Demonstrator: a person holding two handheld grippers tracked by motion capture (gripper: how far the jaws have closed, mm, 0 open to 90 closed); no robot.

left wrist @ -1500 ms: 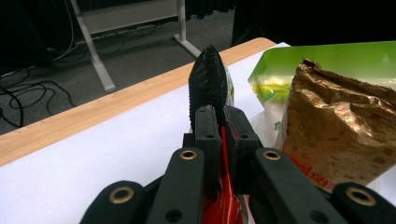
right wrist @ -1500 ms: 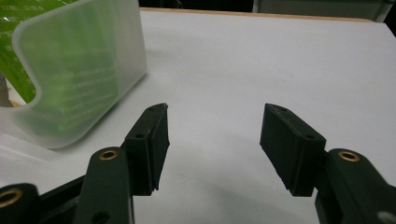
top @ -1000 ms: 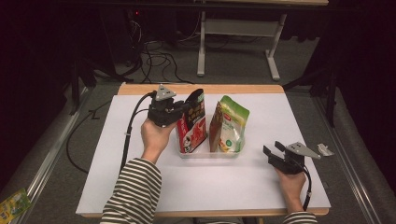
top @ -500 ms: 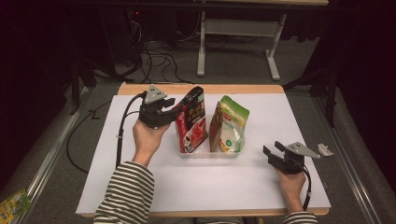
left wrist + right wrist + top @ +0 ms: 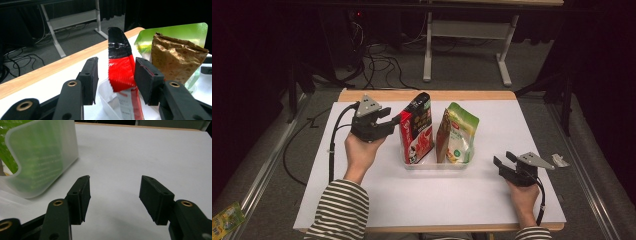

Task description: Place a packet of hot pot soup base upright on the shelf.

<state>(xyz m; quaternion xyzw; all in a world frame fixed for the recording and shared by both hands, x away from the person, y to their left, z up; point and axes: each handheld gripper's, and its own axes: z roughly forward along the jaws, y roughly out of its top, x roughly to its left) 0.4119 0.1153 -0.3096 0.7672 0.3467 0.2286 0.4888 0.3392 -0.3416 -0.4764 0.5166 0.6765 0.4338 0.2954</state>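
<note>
Left gripper view: red pouch [image 5: 120, 67] between opening left claw [image 5: 116, 78] pads, untouched.

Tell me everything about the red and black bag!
The red and black bag is a shiny, crinkly pouch, black on top, red lower down, with white print near the bottom. It stands upright in the left end of a clear plastic tub. The left gripper has just been opening; the bag sits between its jaws, apparently released.

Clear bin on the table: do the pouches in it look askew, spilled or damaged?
Nothing spilled or torn. The red and black pouch stands upright in the clear bin; the green pouch leans slightly right, its brown side crinkled.
</note>
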